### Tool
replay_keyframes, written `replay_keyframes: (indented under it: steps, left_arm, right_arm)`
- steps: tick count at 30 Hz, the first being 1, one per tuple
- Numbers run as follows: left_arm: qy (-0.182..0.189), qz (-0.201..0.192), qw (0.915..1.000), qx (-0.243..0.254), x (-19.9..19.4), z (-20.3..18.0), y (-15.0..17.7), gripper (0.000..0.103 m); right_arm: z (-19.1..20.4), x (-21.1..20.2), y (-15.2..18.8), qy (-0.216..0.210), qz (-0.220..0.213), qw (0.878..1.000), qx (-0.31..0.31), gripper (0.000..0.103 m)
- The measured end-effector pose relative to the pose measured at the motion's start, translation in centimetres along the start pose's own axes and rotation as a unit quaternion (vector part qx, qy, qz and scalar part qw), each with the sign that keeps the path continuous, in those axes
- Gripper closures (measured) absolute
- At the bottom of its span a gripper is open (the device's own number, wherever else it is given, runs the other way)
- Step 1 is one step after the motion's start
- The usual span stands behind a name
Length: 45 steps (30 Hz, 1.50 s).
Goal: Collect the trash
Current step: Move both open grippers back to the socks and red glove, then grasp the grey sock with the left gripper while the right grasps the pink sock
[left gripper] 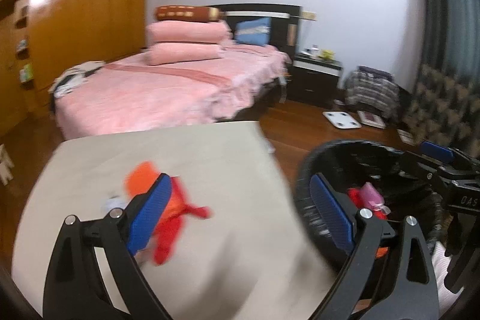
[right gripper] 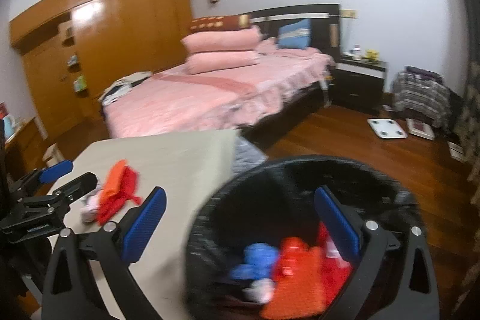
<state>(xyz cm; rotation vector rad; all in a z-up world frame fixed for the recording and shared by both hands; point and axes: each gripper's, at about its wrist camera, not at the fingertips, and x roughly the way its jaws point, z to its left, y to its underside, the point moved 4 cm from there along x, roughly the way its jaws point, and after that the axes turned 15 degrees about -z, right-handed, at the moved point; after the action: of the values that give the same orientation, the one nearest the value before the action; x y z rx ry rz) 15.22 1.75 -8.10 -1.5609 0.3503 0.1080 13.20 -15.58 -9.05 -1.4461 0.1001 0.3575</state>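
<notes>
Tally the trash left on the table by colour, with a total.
Orange wrapper: 1
Red wrapper: 1
White scrap: 1
Total: 3, all lying close together on the table. Blur may hide more.

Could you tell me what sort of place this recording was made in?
Most likely a home bedroom: a bed with pink bedding and stacked pillows, a nightstand beside it, and a wooden wardrobe along the wall.
</notes>
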Motion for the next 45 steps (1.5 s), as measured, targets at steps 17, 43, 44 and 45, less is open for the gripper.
replay_keyframes:
  steps: [17, 43, 44, 45]
  left_arm:
    - [-0.123, 0.049, 0.9904, -0.037, -2.4, 13.9, 5.3, 0.020]
    - [-0.094, 0.102, 0.9864, -0.089, 5.2, 18.7, 8.1, 0.049]
    - [-0.082, 0.102, 0.9869, -0.094, 5.3, 18.6, 8.2, 0.060]
    - [-0.066, 0.101, 0.9876, -0.100, 5.3, 18.4, 8.2, 0.072]
  right_arm:
    - [14.5, 6.0, 5.4, -0.081, 0.031, 0.995, -0.055, 0.006]
    - [17.8, 9.6, 8.8, -0.076, 0.073, 0.990, -0.094, 0.006]
    - [17.9, 9.7, 8.8, -0.077, 0.073, 0.990, -0.096, 0.006]
    - [18.1, 9.7, 8.9, -0.078, 0.074, 0.989, -0.097, 0.006]
